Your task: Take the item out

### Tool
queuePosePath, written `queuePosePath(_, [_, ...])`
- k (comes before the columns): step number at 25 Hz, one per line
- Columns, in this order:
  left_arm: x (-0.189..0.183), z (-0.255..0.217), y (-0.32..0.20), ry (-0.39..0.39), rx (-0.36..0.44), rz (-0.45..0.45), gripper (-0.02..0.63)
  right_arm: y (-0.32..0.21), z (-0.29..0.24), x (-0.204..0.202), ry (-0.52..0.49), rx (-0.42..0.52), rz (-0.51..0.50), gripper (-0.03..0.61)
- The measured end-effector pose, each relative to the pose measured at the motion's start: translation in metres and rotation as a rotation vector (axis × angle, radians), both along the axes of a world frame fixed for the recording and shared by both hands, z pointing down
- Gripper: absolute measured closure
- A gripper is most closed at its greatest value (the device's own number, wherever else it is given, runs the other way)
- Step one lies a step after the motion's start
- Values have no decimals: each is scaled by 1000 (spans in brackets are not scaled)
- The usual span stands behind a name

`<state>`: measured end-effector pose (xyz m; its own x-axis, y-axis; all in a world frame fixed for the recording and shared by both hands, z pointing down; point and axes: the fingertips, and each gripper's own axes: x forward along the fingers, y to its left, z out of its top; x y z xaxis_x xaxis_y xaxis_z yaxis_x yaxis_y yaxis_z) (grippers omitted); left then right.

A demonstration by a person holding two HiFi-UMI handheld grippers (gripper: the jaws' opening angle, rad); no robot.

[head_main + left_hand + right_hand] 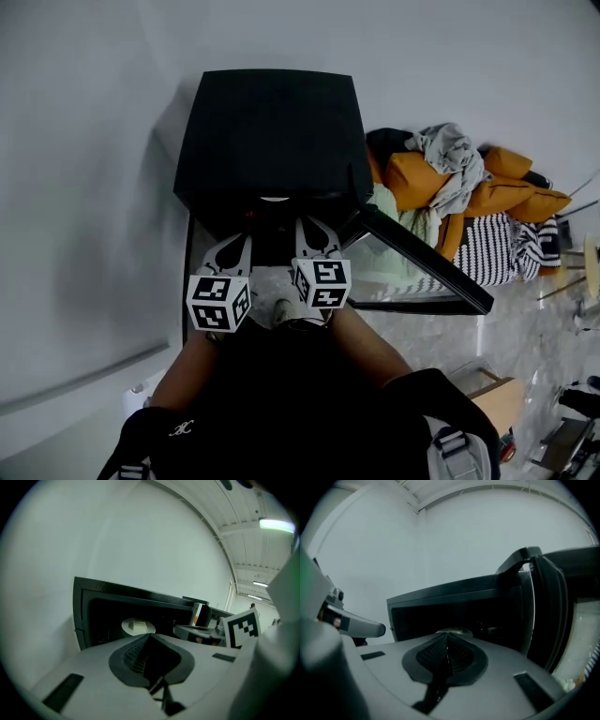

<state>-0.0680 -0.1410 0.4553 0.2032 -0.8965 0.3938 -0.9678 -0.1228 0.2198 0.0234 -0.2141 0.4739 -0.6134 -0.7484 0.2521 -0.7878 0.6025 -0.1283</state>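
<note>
A black oven-like box (267,131) stands against the white wall, its door (422,258) swung open to the right. Inside, on the dark floor of the cavity, lies a white plate (137,626) with a pale item on it; only the plate's (452,632) rim shows in the right gripper view. My left gripper (230,251) and right gripper (317,239) are side by side just in front of the opening, pointing in. Both are shut with nothing between their jaws. The left gripper's (149,637) tips are short of the plate.
To the right of the open door lies a heap of orange cushions and grey clothes (469,187), with a striped cloth (497,248) beside it. A cardboard box (497,398) sits on the floor at lower right. The person's arms fill the bottom of the head view.
</note>
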Motion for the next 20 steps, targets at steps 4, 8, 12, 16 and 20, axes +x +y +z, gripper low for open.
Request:
queuePosePath(4, [-2, -2, -4, 0, 3, 28, 604, -10, 2, -7, 12, -5, 27, 571])
queuePosePath(8, [-10, 5, -14, 0, 1, 60, 604, -21, 8, -13, 18, -11, 70, 571])
queuePosePath(12, [-18, 8, -13, -18, -9, 100, 604, -22, 9, -23, 11, 15, 93, 571])
queuePosePath(16, [-27, 14, -14, -15, -22, 131, 604, -29, 19, -34, 72, 43, 118, 569])
queuePosePath(20, [-39, 16, -12, -11, -29, 135, 604, -37, 35, -41, 80, -11, 170, 473])
